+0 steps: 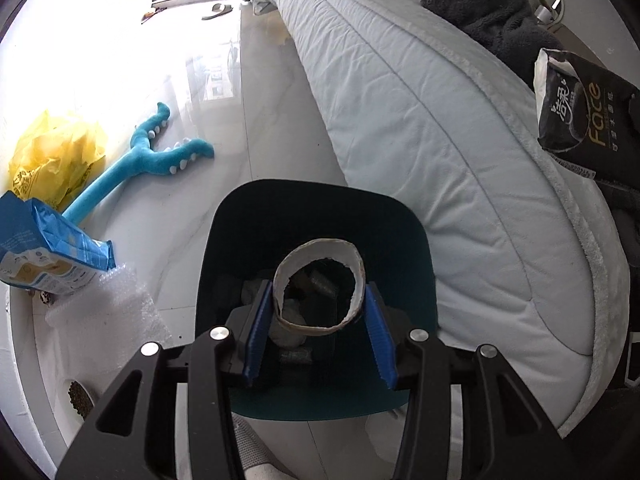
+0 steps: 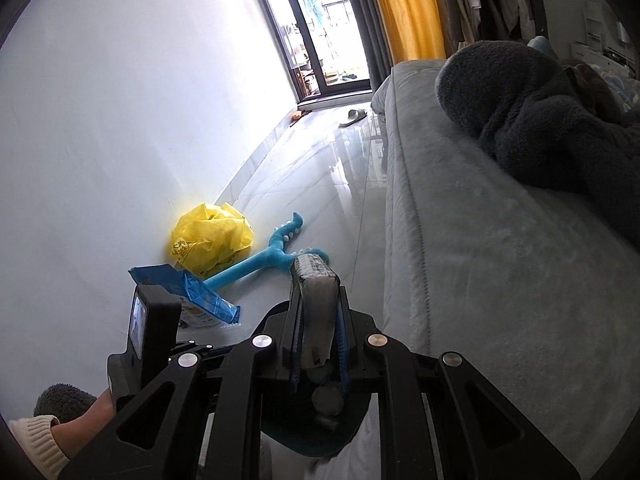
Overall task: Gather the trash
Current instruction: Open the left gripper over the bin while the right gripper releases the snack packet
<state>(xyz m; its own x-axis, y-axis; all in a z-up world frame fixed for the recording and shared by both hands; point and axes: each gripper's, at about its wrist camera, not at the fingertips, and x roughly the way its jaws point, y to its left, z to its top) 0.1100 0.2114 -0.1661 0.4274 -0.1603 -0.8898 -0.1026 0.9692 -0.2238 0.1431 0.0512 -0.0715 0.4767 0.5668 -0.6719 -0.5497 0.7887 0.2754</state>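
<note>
- Our left gripper (image 1: 320,304) is closed on a cardboard tube (image 1: 320,286); the blue pads press on its two sides, and its open end faces the camera.
- We hold the tube directly above the dark teal trash bin (image 1: 316,236), which stands on the white floor (image 1: 256,120) just beside the bed (image 1: 420,120).
- Inside the bin we see some crumpled pieces, but we cannot tell what they are.
- Our right gripper (image 2: 318,320) is closed on a flat silver-grey packet (image 2: 316,304), which stands up between the fingers.
- Near the wall lie a yellow plastic bag (image 1: 56,152), a blue plush toy (image 1: 140,160), a blue and white package (image 1: 48,244) and some bubble wrap (image 1: 104,304).
- A black tissue pack (image 1: 580,116) rests on the bed.
</note>
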